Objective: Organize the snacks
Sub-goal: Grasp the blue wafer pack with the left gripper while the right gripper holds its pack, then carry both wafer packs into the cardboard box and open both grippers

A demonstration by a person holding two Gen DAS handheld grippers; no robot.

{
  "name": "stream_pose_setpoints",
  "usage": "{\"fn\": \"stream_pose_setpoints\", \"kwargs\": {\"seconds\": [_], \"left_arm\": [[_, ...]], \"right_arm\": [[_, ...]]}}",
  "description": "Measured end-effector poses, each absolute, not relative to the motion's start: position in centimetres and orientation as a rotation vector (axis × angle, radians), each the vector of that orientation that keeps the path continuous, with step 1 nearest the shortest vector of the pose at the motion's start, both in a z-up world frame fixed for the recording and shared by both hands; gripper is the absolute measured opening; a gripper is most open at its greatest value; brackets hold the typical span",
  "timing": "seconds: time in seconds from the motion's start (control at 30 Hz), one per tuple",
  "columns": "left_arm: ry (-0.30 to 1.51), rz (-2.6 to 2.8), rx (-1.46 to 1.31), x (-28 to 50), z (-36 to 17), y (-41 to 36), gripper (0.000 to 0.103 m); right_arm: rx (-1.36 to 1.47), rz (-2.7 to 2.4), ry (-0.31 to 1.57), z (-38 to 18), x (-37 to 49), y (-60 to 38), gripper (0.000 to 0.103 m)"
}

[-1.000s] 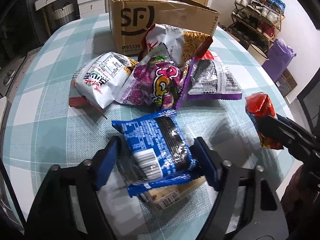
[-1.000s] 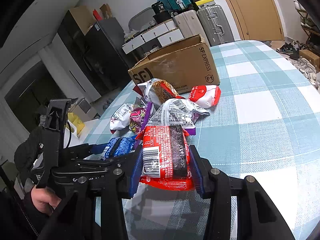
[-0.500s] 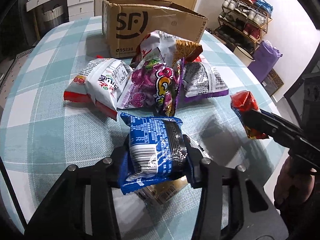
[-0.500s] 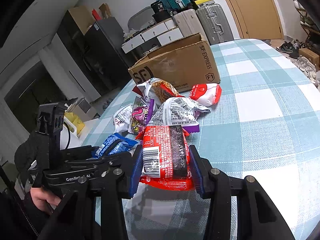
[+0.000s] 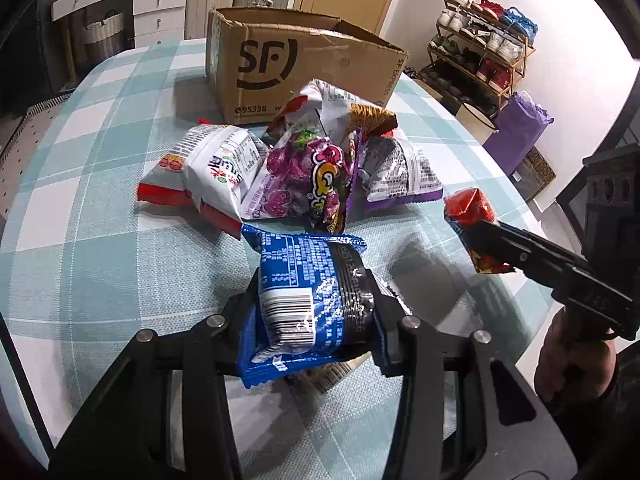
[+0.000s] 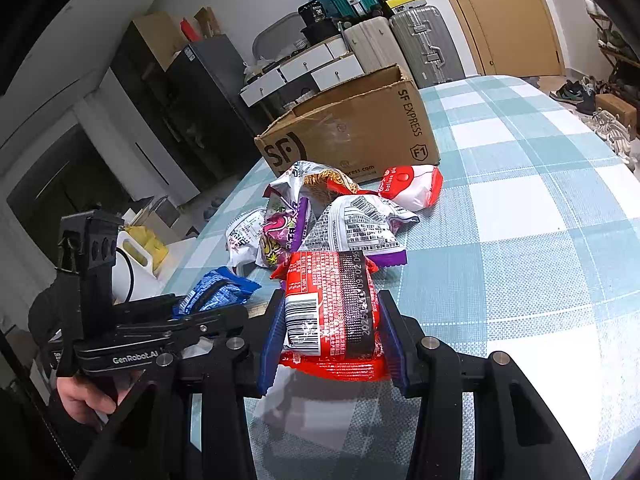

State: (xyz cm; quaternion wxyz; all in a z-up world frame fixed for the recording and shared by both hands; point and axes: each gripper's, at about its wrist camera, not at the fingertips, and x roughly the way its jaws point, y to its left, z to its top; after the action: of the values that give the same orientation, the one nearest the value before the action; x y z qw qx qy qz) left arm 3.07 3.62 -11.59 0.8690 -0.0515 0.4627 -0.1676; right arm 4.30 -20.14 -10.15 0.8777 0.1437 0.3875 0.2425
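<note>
Grippers are both carrying: left gripper (image 5: 316,316) clamping blue packet (image 5: 310,300), right gripper (image 6: 332,332) clamping red packet (image 6: 332,304). Next is likely moving both over cardboard box (image 5: 296,72), then releasing.

Blk grippers, blue fingers (image 6: 267,344), "GenRobot.AI" mark

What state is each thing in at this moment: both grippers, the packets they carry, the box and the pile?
left gripper: shut on blue packet, lifted.
blue packet: clamped, sealed.
right gripper: shut on red packet.
red packet: clamped, sealed, off the table.
cardboard box: open-topped, upright; contents hidden.
snack pile: heaped before the box, untouched.
checked tablecloth: flat.
</note>
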Motion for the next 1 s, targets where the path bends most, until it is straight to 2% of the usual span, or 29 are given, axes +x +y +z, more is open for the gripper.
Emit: {"fn": "stream_pose_setpoints", "kwargs": {"seconds": [0.47, 1.0], "left_arm": [[0.903, -0.378, -0.116, 2.2, -8.1, 4.0, 0.041], [0.812, -0.406, -0.058, 5.6, -1.8, 3.5, 0.041]], "right_arm": [[0.289, 0.528, 0.781, -8.8, 4.4, -19.5, 0.044], [0.235, 0.571, 0.692, -3.2, 7.3, -18.3, 0.044]]}}
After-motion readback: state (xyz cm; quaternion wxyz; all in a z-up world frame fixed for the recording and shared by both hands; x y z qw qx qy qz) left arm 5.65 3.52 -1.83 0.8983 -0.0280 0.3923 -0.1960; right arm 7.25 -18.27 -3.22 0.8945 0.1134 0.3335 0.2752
